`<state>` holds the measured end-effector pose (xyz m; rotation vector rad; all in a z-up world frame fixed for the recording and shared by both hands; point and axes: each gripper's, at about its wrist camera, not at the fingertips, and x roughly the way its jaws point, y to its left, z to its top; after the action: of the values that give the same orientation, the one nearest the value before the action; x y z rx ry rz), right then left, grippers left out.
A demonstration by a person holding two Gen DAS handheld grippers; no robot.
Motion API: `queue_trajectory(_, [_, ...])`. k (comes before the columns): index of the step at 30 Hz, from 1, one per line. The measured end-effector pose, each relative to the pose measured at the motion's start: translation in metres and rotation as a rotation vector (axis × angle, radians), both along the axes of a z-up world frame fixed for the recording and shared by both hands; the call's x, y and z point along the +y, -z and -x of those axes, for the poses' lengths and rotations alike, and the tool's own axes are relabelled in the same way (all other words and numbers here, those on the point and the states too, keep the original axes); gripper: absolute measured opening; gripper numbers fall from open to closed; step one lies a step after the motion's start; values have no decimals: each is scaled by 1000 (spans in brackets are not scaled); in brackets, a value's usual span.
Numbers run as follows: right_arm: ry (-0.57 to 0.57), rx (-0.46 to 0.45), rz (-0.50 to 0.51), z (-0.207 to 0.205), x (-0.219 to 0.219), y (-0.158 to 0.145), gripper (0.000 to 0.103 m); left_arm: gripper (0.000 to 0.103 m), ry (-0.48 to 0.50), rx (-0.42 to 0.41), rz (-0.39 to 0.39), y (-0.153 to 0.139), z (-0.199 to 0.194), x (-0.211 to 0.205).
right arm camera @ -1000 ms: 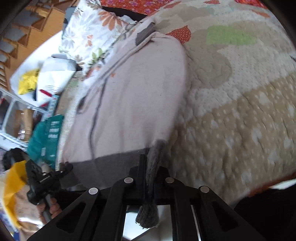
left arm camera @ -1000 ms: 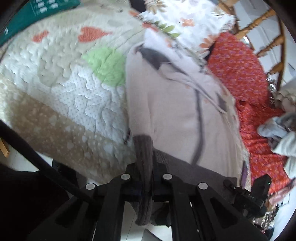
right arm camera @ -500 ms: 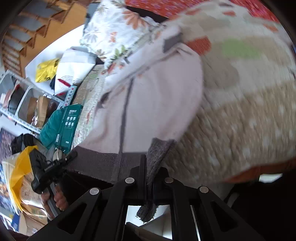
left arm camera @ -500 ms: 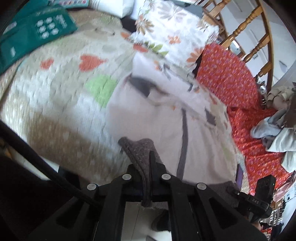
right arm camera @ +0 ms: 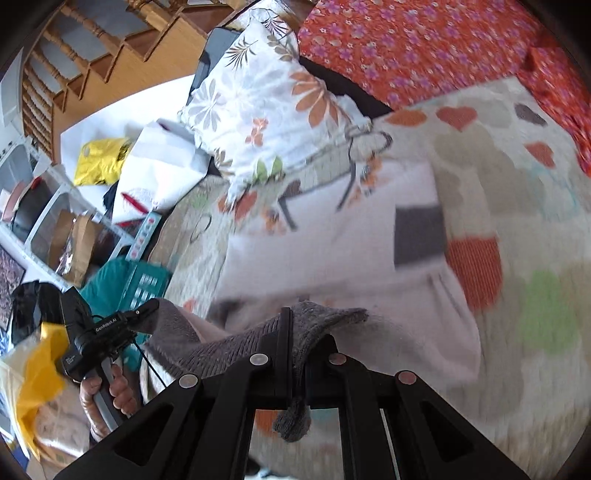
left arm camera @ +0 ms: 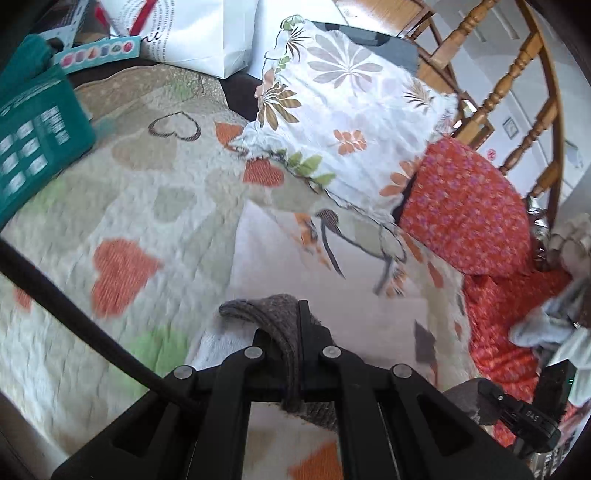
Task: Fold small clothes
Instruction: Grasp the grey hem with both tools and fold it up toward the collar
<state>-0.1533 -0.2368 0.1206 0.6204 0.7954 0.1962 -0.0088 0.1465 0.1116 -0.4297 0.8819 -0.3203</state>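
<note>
A pale pink garment with dark trim lies on the heart-patterned quilt. Its grey ribbed hem is lifted off the bed. My left gripper is shut on one corner of that hem, above the garment's body. In the right wrist view my right gripper is shut on the other corner of the grey hem, and the band sags between the two grippers. The pink body spreads ahead toward the pillow. The left gripper shows at the left, held by a hand.
A floral pillow lies just beyond the garment, beside a red flowered cover. A teal box and a white bag sit at the far left. Loose clothes are piled on the right, and wooden stair rails stand behind.
Both grippers have risen and travelled toward the pillow, carrying the grey hem up and over the pink body. The garment's lower part now doubles over itself.
</note>
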Motion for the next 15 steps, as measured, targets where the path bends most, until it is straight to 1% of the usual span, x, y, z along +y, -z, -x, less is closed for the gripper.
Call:
queue_trajectory(2, [15,3,4,-23,-3,1,5,3,-13,1,-26,3,-28,-9])
queue_trajectory(4, [29,21,9,-58,-9,7,5,3,-28,5,-45,10,-55,-18])
queue_trajectory(8, [80,82,-2,-109,-26,31,5,3,-49,29,-56,28,-100,-30])
queue_trajectory(11, [140,119,-63,-140,-50,54,5,4,-43,57,-71,43,-129,-44])
queue_trajectory(13, [180,137,-132,-153,-67,70,5,4,-27,96,-82,57,-145,-53])
queue_trajectory(14, [201,143,-192,-161,-78,81,6,4,-34,110,-83,61,-150,-54])
queue_trajectory(15, [211,146,-215,-165,-82,86,8,5,-46,125,-80,65,-153,-55])
